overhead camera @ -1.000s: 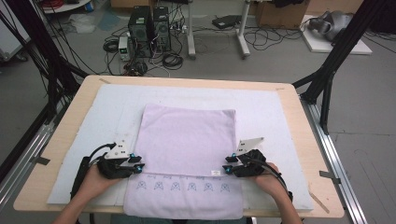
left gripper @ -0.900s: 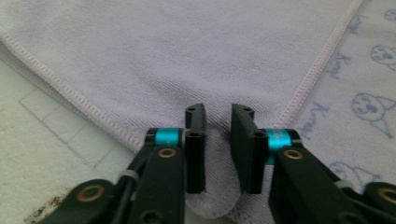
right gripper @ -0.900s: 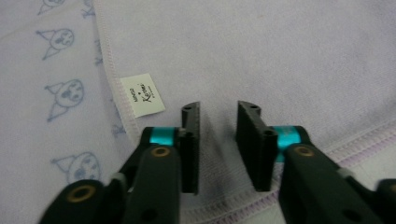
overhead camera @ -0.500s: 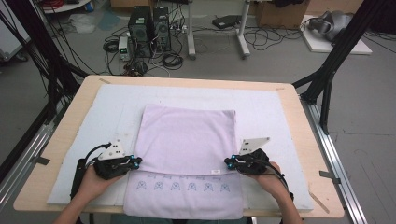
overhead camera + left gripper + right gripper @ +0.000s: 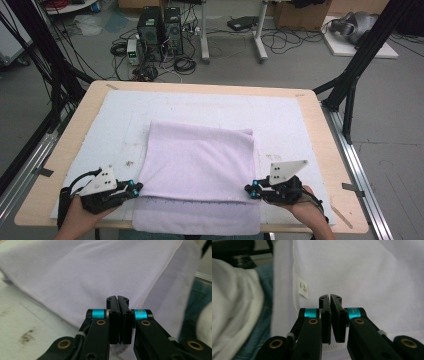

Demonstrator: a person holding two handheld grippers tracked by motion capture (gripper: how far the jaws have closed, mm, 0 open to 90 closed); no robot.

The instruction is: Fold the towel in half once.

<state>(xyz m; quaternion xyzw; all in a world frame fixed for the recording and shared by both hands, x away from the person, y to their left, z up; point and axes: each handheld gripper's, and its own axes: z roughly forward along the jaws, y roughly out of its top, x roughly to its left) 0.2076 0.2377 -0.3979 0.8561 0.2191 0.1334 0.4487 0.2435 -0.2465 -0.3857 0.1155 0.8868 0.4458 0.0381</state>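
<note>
From the high view, we see a lilac towel (image 5: 200, 165) lying on the white mat (image 5: 300, 125) that covers the wooden table (image 5: 320, 145), its near end draped over the table's front edge toward us. Our left gripper (image 5: 134, 189) pinches the towel's left side and our right gripper (image 5: 251, 191) its right side, both near the front of the table. Both pairs of jaws have just been closing, and cloth sits between them.

In the left gripper view, the left gripper (image 5: 117, 298) has its black jaws pressed together on the towel's (image 5: 82, 277) hemmed edge, a tuft of cloth showing beneath the pads. The mat (image 5: 22, 322) lies bare at the left.

In the right gripper view, the right gripper (image 5: 330, 298) is likewise clamped on the towel (image 5: 367, 275), the stitched hem running under the jaws. A small white label (image 5: 303, 288) hangs on the hem just beside them.

We judge the step in hand to be the start of a fold: both side edges are gripped and the near part is ready to be raised. The next move, as we read it, calls for lifting both grippers evenly and carrying the held edge away toward the far edge of the towel, keeping the cloth taut between them so that it lands square and without creases. An uneven lift would skew the fold.
</note>
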